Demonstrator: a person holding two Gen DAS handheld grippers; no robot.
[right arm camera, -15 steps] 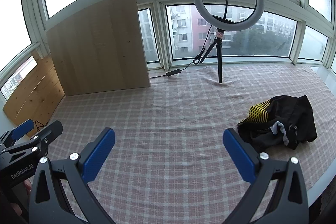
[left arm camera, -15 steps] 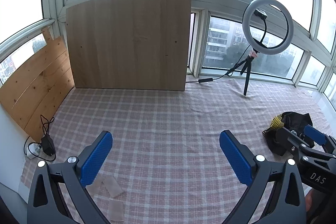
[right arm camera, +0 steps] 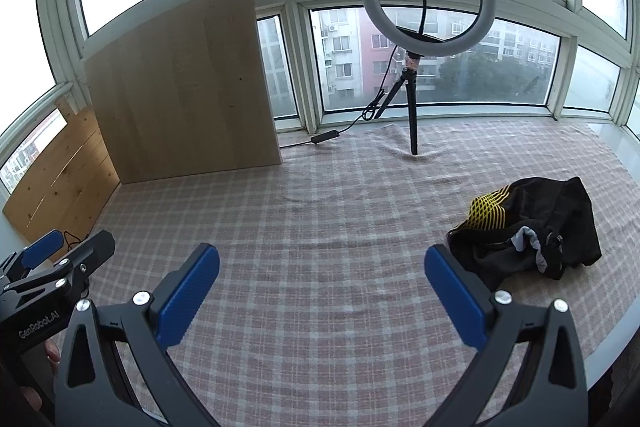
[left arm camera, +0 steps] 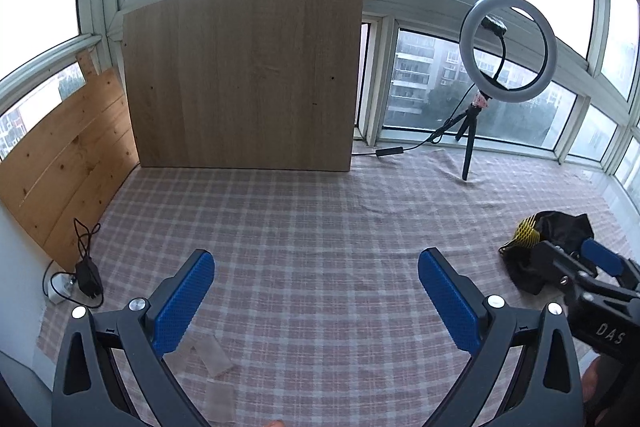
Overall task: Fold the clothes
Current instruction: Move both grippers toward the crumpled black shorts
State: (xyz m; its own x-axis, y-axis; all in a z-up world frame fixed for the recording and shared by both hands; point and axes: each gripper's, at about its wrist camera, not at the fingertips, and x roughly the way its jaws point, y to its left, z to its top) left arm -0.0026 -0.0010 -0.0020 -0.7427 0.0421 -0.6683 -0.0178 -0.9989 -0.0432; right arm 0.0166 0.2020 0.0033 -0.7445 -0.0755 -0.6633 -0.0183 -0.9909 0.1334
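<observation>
A crumpled black garment with a yellow patterned patch (right arm camera: 532, 227) lies on the checked cloth (right arm camera: 320, 227) at the right; it also shows in the left wrist view (left arm camera: 560, 227), partly hidden by the right gripper. My left gripper (left arm camera: 316, 291) is open and empty above the middle of the cloth. My right gripper (right arm camera: 320, 287) is open and empty, with its right finger (right arm camera: 456, 299) close to the garment's left edge.
A large wooden board (left arm camera: 244, 75) leans on the windows at the back. A ring light on a tripod (right arm camera: 424, 7) stands at the back with its cable. A charger and cable (left arm camera: 88, 271) lie at the left edge. Small clear pieces (left arm camera: 212, 351) lie near the front.
Both grippers have shifted only slightly; the garment lies as before.
</observation>
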